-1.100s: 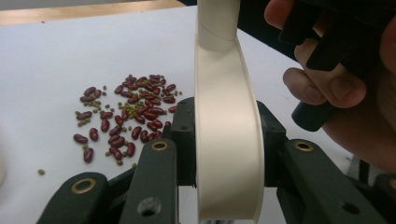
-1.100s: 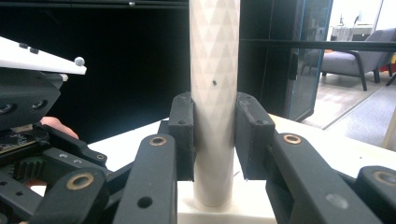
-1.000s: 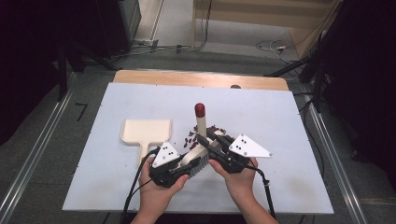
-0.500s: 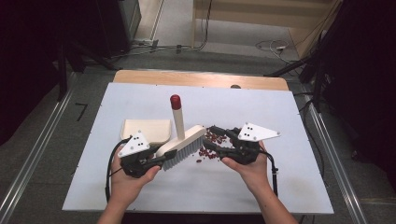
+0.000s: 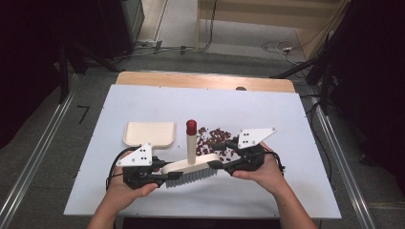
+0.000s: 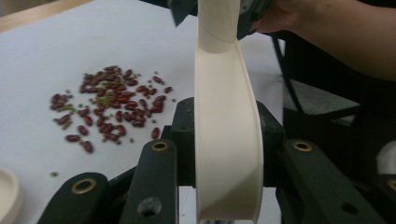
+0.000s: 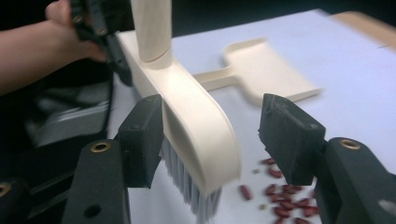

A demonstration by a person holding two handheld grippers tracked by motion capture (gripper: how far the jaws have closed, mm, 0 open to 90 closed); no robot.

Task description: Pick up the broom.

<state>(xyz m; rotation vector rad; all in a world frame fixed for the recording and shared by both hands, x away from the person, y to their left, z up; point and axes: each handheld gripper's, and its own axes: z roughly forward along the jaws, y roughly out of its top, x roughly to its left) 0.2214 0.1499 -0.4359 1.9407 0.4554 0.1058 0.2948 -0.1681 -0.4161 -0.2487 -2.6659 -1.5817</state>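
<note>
A cream brush (image 5: 193, 167) with grey bristles lies across the table's front, its red-tipped handle (image 5: 191, 126) standing up. My left gripper (image 5: 165, 174) is shut on the brush's left end; its pads press both sides of the cream back (image 6: 226, 140). My right gripper (image 5: 220, 164) sits at the brush's right end. Its jaws have just been opening, and the brush head (image 7: 191, 112) stands between them with the right pad well clear. Red beans (image 5: 215, 140) lie scattered just behind the brush. A cream dustpan (image 5: 149, 133) rests to the left of the beans.
The white board (image 5: 286, 119) covers the table, with a wooden strip (image 5: 205, 81) along its far edge. Both of the person's hands come in from the front edge. Black cables trail from both grippers toward that edge. Dark floor and metal rails flank the table.
The hands have drawn apart, the left one carrying the brush leftward. The right gripper's jaws have come off the brush head. The brush now lies more level, with its handle more upright.
</note>
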